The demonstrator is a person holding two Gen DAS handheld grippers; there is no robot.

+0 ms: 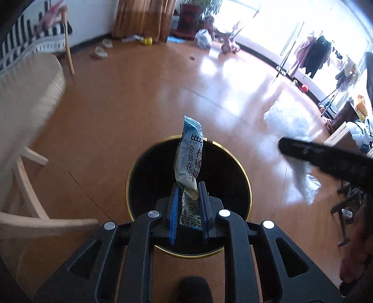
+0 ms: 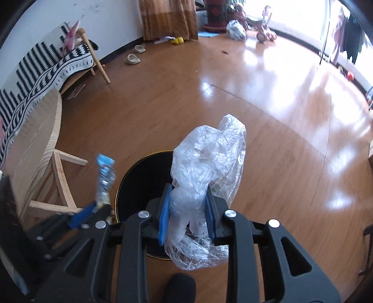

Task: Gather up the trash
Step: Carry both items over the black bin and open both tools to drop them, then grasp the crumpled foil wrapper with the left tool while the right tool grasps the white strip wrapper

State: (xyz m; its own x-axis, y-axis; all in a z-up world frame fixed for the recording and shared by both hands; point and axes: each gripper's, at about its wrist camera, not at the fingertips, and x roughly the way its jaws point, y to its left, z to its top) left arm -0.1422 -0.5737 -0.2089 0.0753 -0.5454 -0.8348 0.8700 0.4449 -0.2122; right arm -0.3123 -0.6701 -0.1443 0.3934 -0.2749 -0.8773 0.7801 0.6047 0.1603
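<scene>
My left gripper [image 1: 188, 188] is shut on a blue and white snack wrapper [image 1: 190, 153] and holds it upright over a round black bin with a gold rim [image 1: 244, 177]. My right gripper [image 2: 187, 188] is shut on a crumpled clear plastic bag [image 2: 207, 163] above the same bin [image 2: 137, 177]. The left gripper with the wrapper [image 2: 105, 181] shows at the left in the right wrist view. The right gripper's black body [image 1: 326, 160] with the bag [image 1: 303, 181] shows at the right in the left wrist view.
The bin stands on a wooden floor [image 2: 256, 105]. A light wooden chair [image 1: 28, 105] is close on the left. A striped bench [image 2: 46, 63], slippers [image 2: 132, 58], a curtain [image 2: 170, 18] and plant pots stand farther back. Clutter lies at the right [image 1: 345, 130].
</scene>
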